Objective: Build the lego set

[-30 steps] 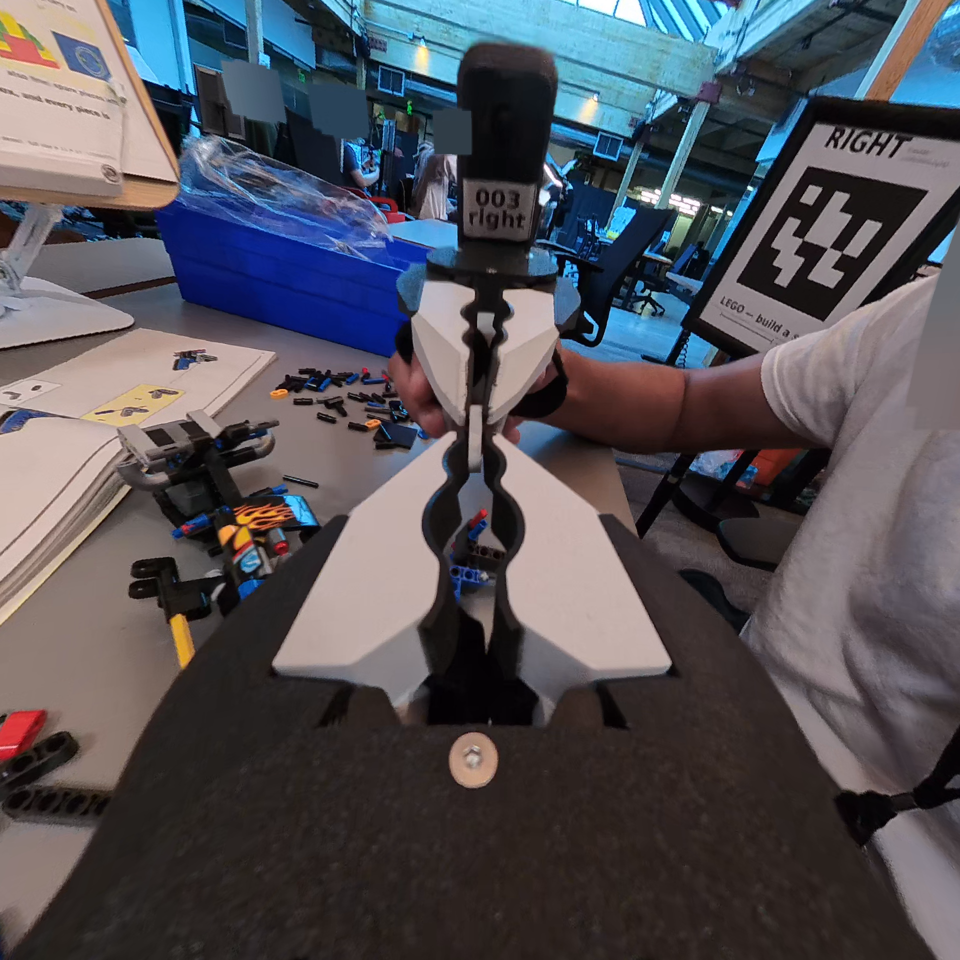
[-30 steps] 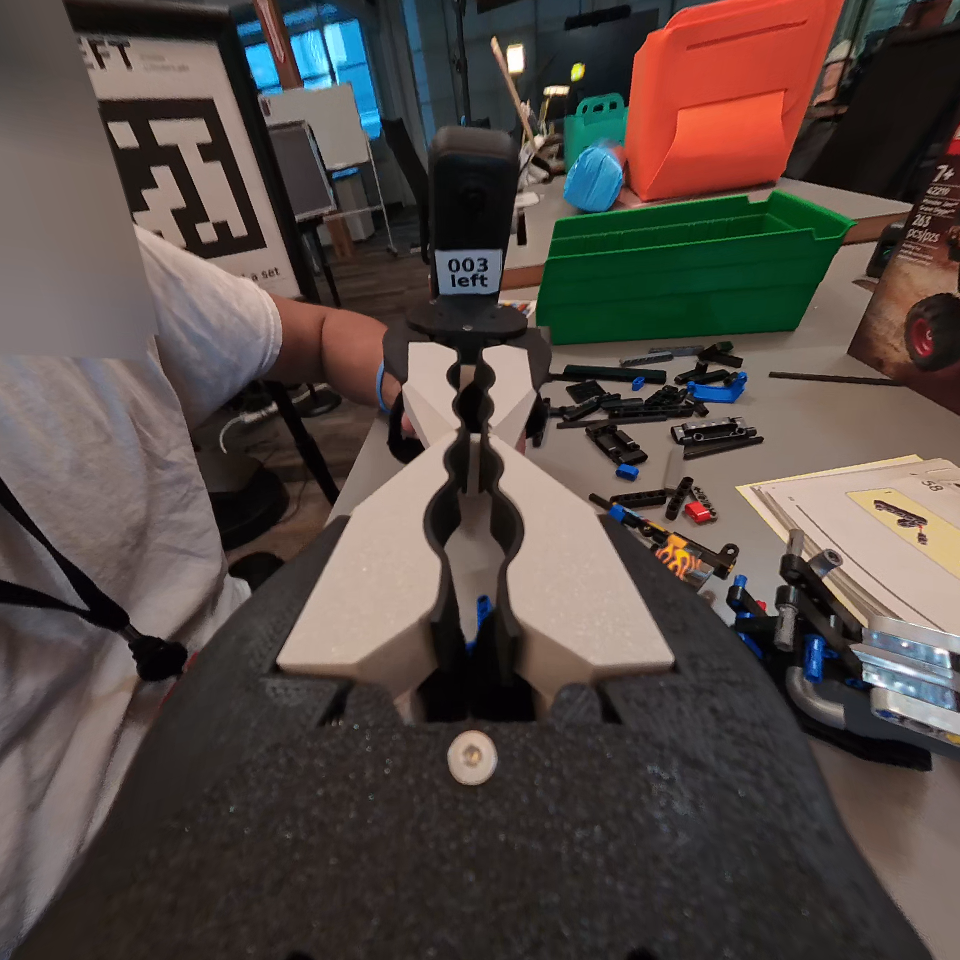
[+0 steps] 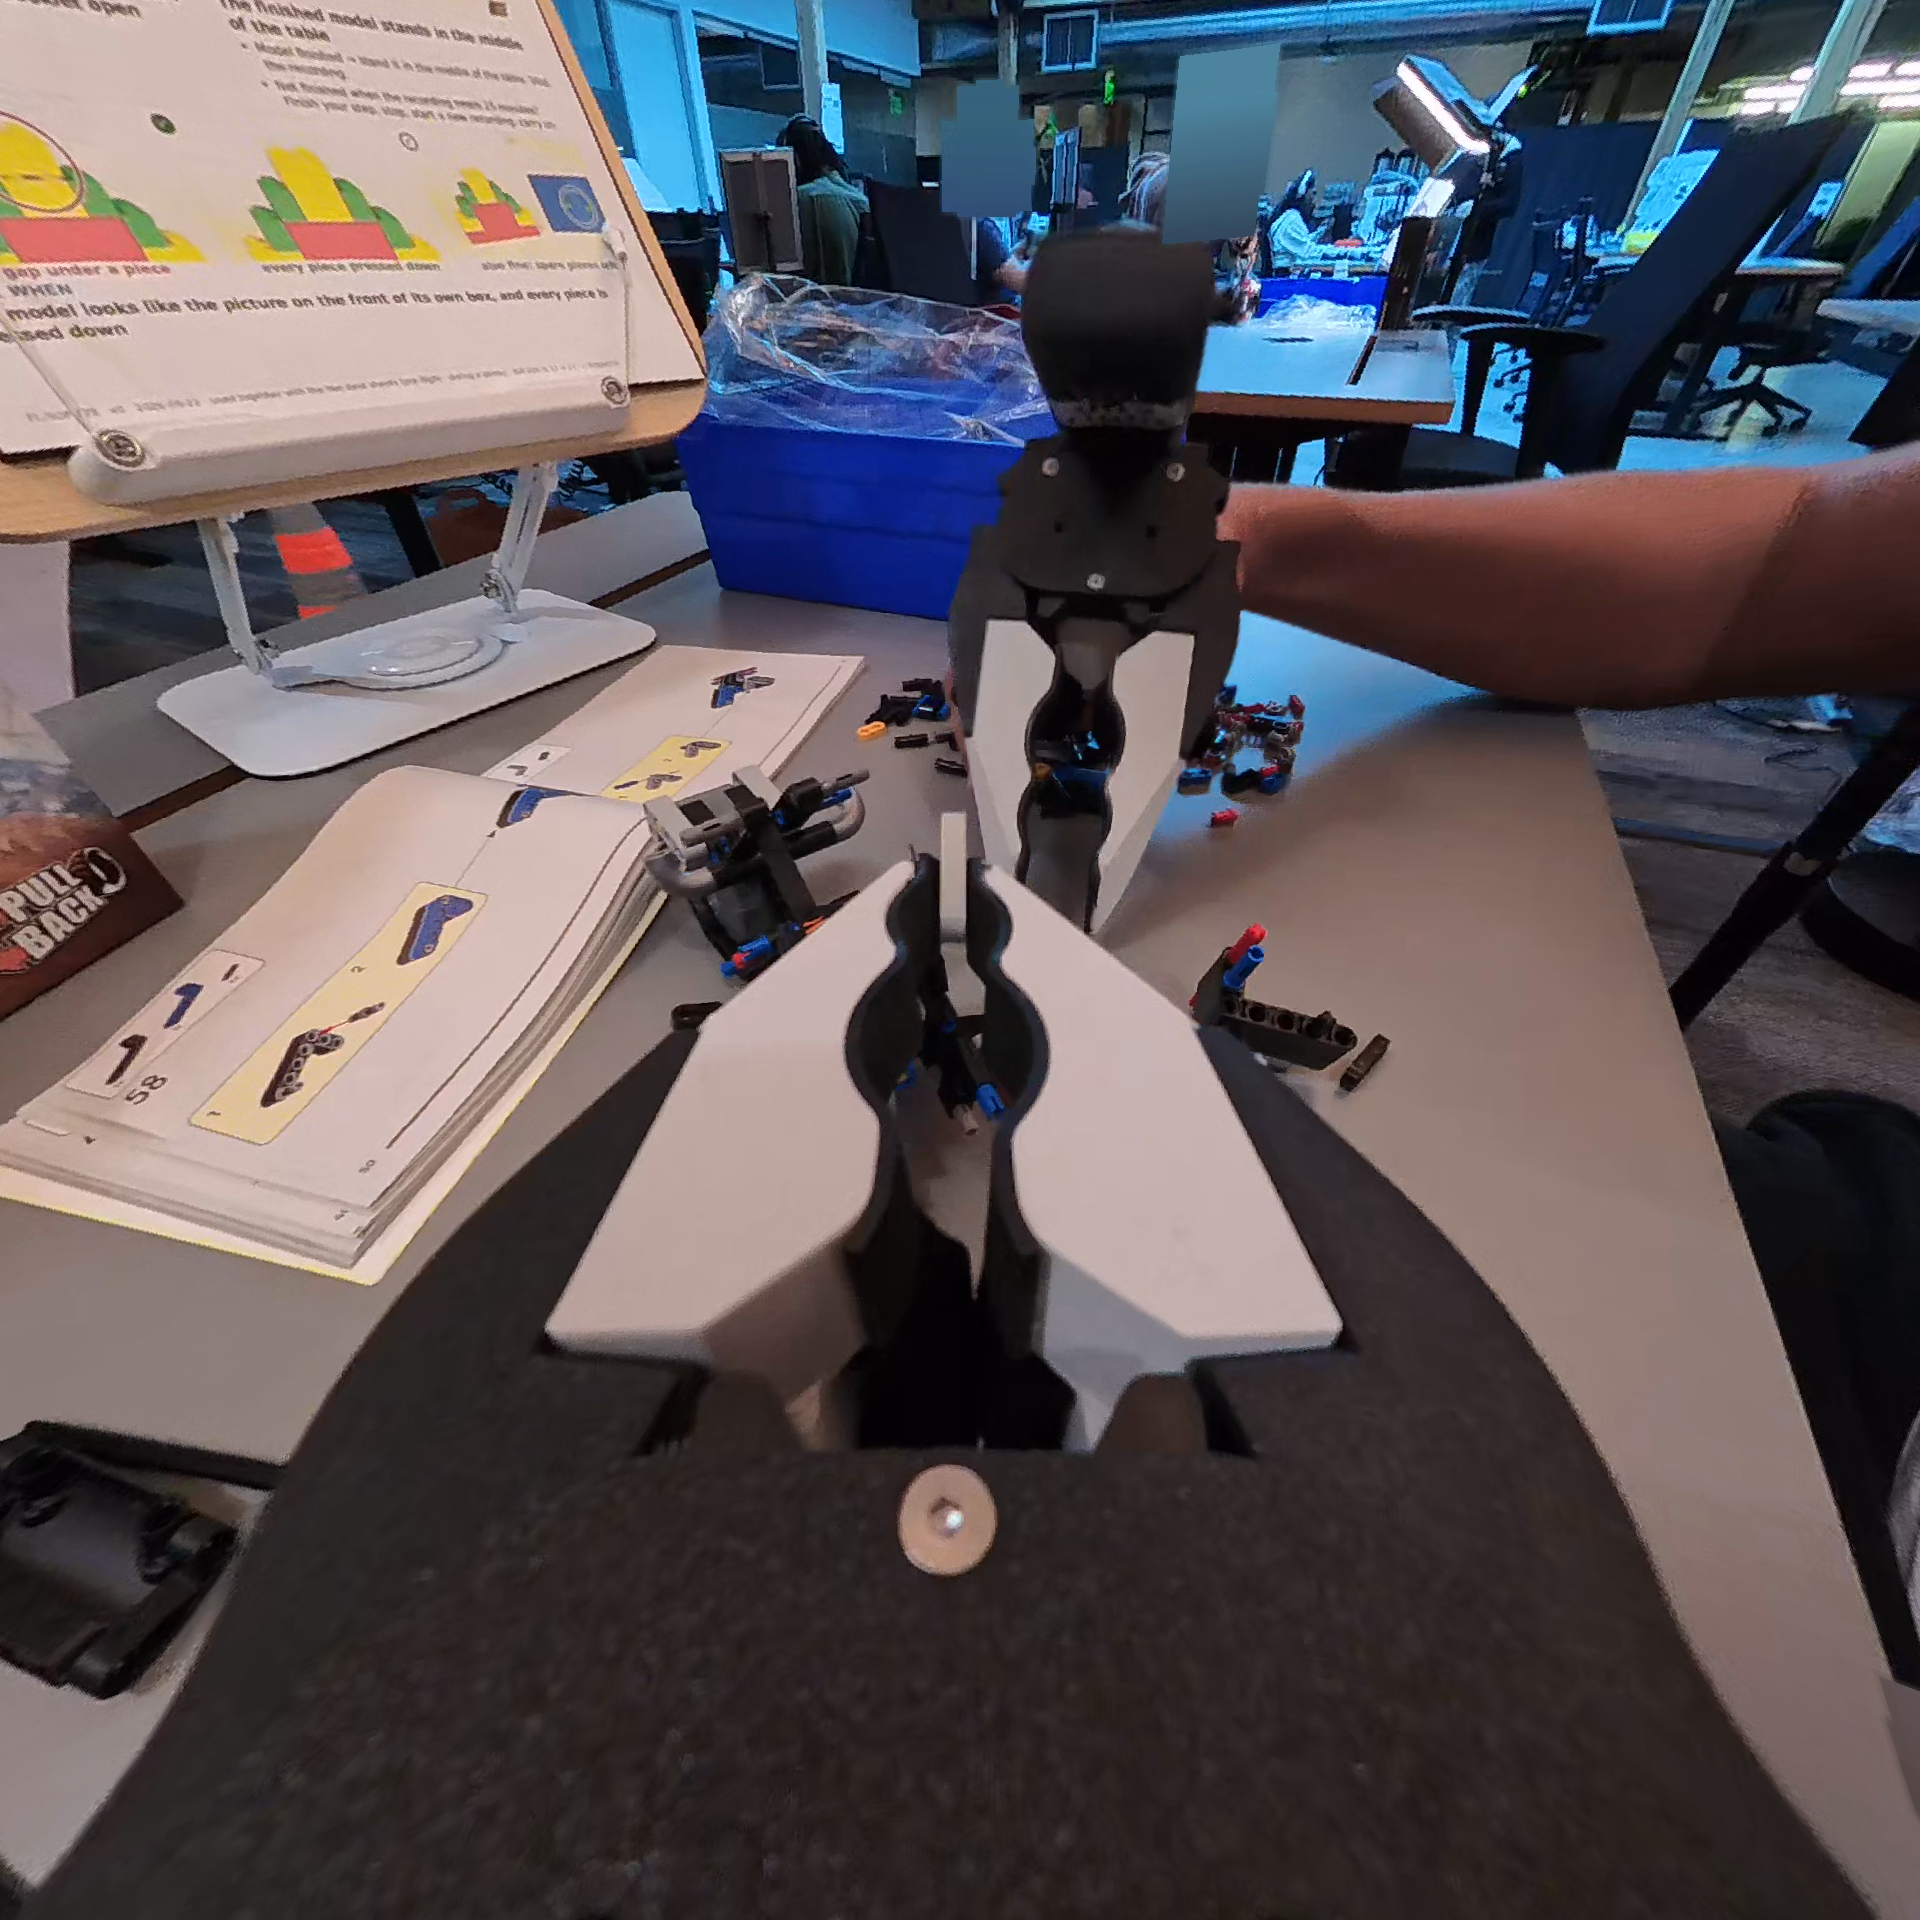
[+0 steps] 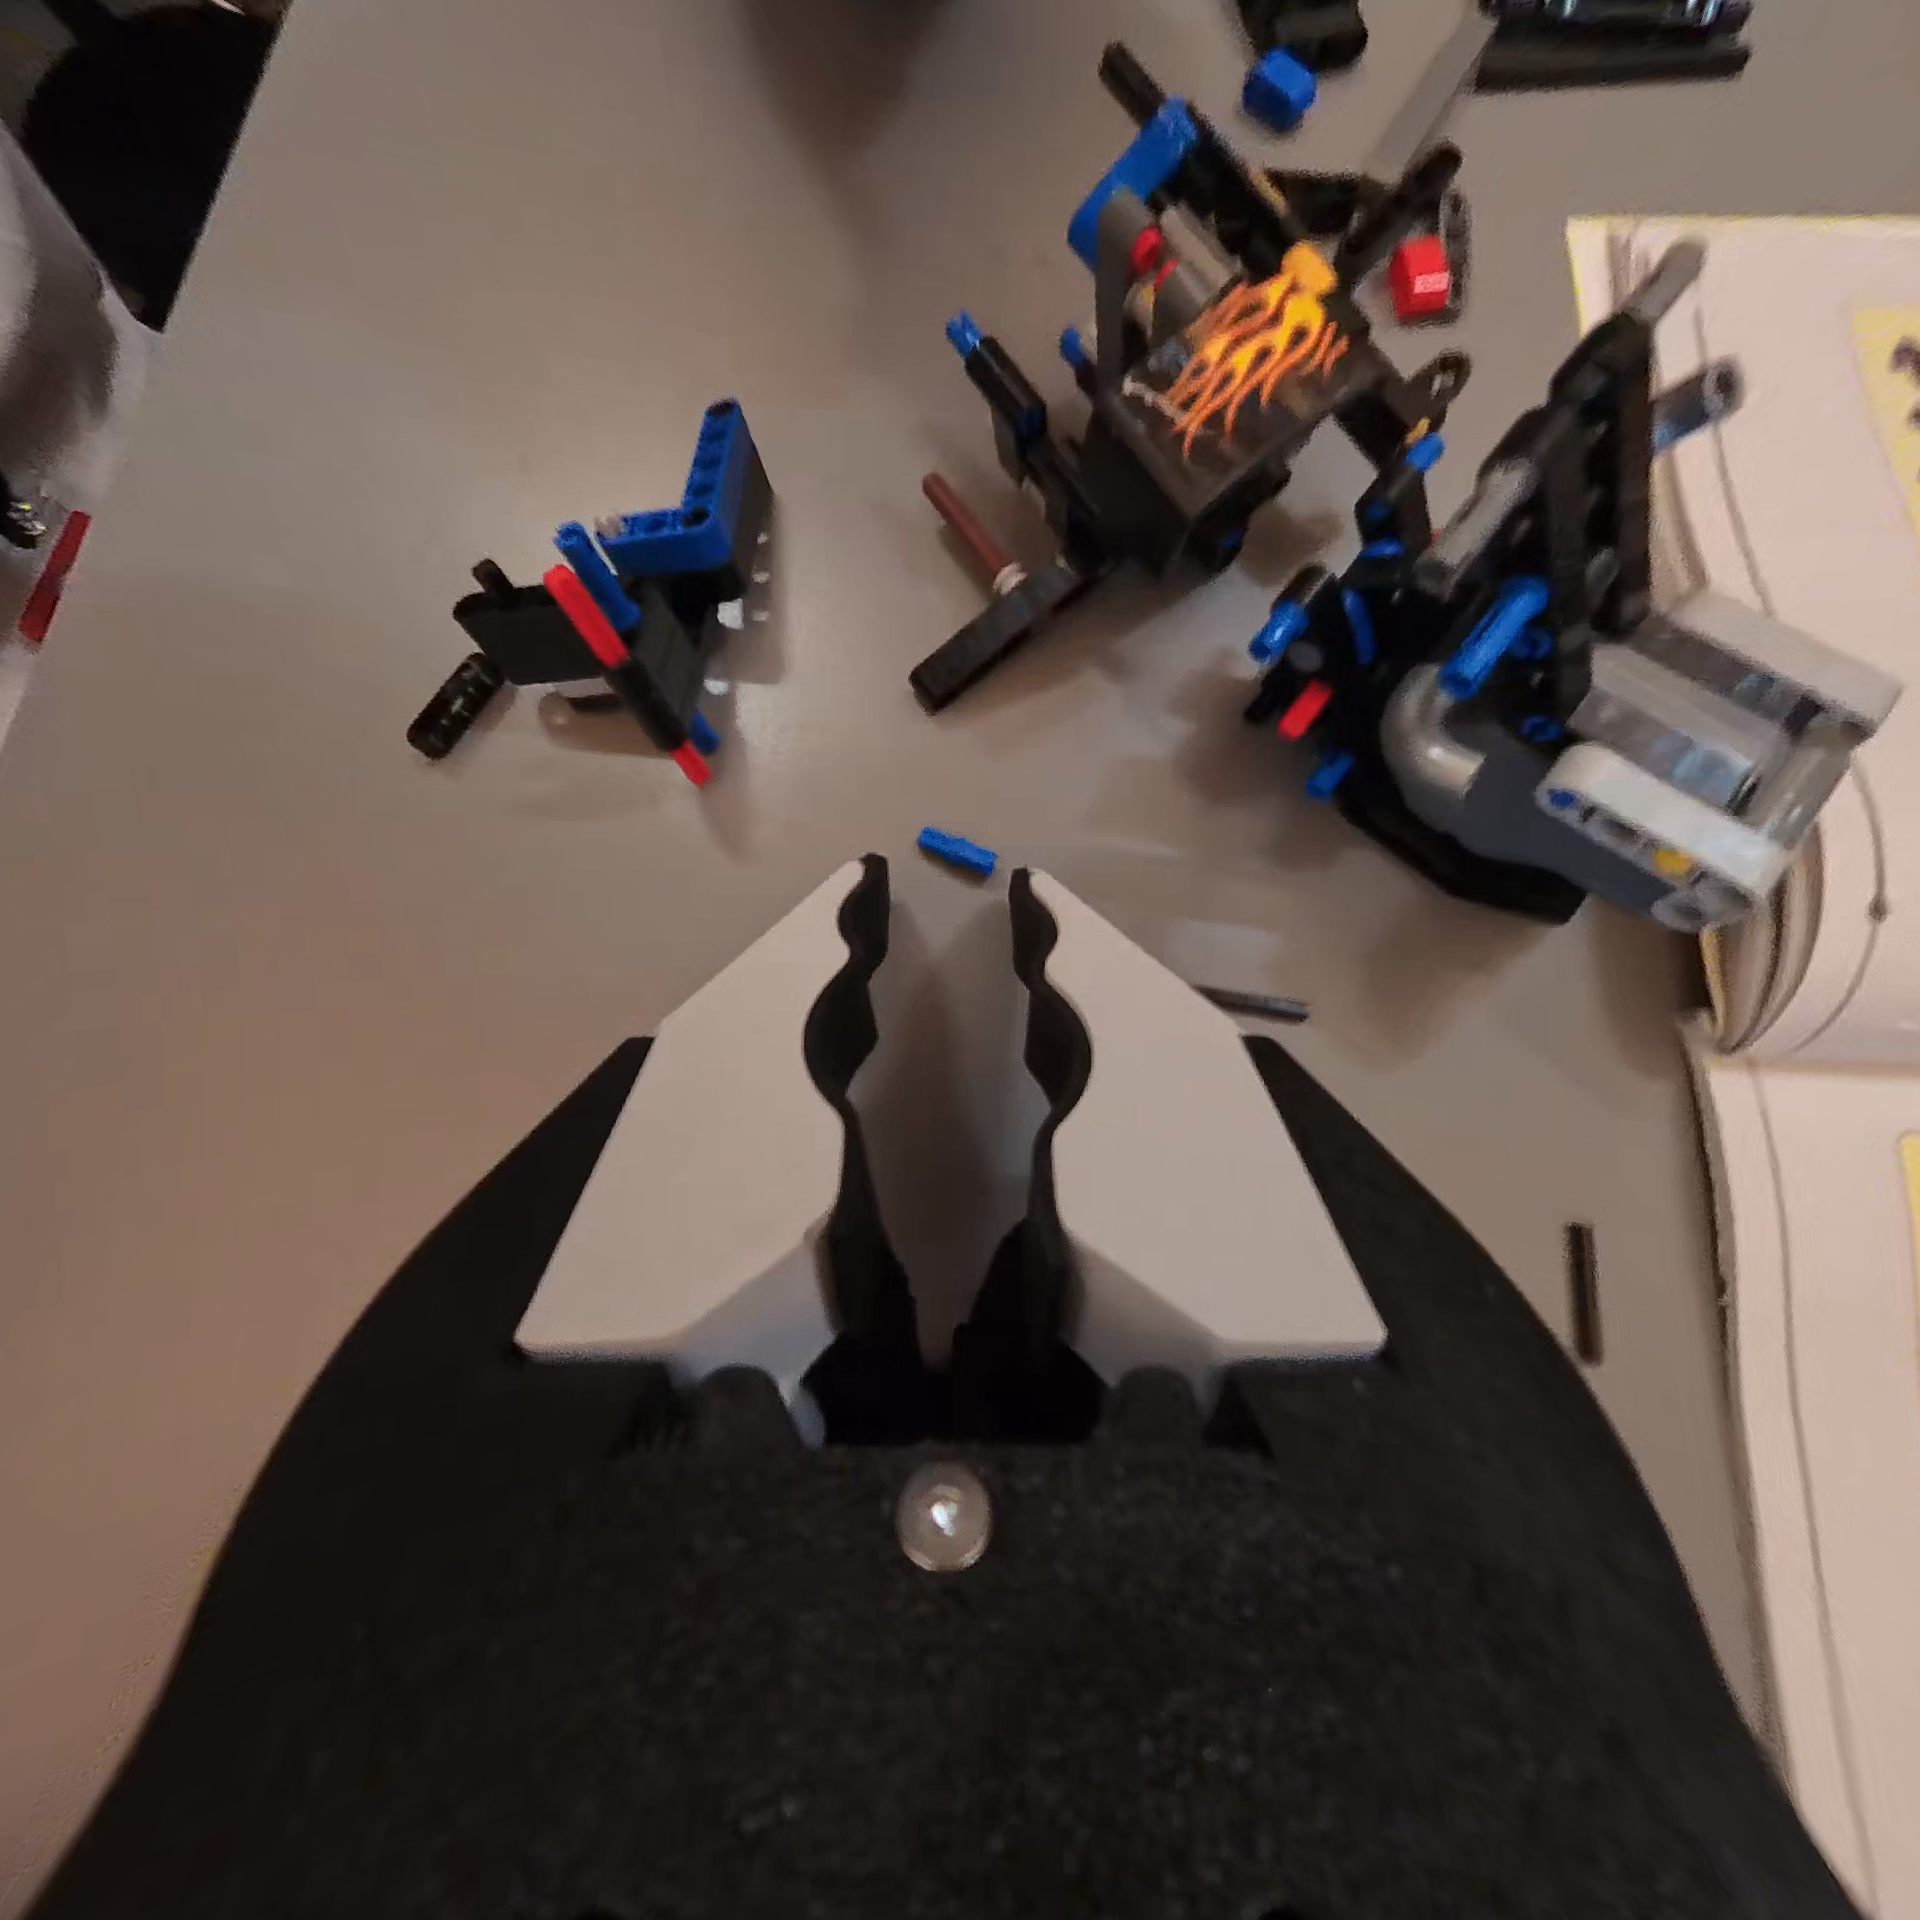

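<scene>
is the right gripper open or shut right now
Open. In the right wrist view the right gripper shows bare table between its fingers, and nothing is held. A small blue pin lies loose just beyond the tips.

Dim indoor light comes from bright strip lamps high in the hall. The right wrist view is smeared by motion blur: the open white instruction booklet at the grey table's right edge streaks. Wide-angle distortion bends both views' edges; shadows are soft.
</scene>
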Motion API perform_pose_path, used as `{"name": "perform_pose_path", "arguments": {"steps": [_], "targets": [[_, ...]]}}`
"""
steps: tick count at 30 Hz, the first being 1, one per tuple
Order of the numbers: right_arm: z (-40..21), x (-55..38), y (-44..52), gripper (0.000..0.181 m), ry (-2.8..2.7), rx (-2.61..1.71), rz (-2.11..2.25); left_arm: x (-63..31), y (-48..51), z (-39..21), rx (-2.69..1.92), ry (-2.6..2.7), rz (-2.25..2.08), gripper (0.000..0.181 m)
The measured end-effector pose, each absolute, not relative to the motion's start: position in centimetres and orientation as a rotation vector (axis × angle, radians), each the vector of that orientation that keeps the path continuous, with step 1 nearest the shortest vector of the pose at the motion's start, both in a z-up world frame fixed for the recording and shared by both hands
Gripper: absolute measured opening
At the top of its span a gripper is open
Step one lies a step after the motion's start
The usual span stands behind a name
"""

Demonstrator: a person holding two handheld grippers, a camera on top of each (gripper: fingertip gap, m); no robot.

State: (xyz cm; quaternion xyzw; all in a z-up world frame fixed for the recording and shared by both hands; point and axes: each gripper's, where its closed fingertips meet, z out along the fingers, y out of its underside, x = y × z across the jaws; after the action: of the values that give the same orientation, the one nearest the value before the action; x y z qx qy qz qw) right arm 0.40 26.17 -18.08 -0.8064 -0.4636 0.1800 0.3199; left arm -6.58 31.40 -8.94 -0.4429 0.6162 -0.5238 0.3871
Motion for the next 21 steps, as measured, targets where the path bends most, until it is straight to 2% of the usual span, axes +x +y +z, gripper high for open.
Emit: {"name": "perform_pose_path", "arguments": {"steps": [7, 13, 21], "targets": [[-18.5, 0.4, 27.0, 0.022, -1.372, -2.025, 0.465, -6.6, 30.7, -9.4, -1.12, 1.61, -1.344, 0.002], [-18.7, -0.4, 26.8, 0.004, -1.409, -1.951, 0.48, -6.6, 30.3, -9.7, -1.115, 1.64, -1.349, 0.002], [-18.7, -0.1, 26.4, 0.01, -1.378, -1.975, 0.435, -6.4, 30.6, -9.9, -1.139, 1.632, -1.361, 0.002]]}}
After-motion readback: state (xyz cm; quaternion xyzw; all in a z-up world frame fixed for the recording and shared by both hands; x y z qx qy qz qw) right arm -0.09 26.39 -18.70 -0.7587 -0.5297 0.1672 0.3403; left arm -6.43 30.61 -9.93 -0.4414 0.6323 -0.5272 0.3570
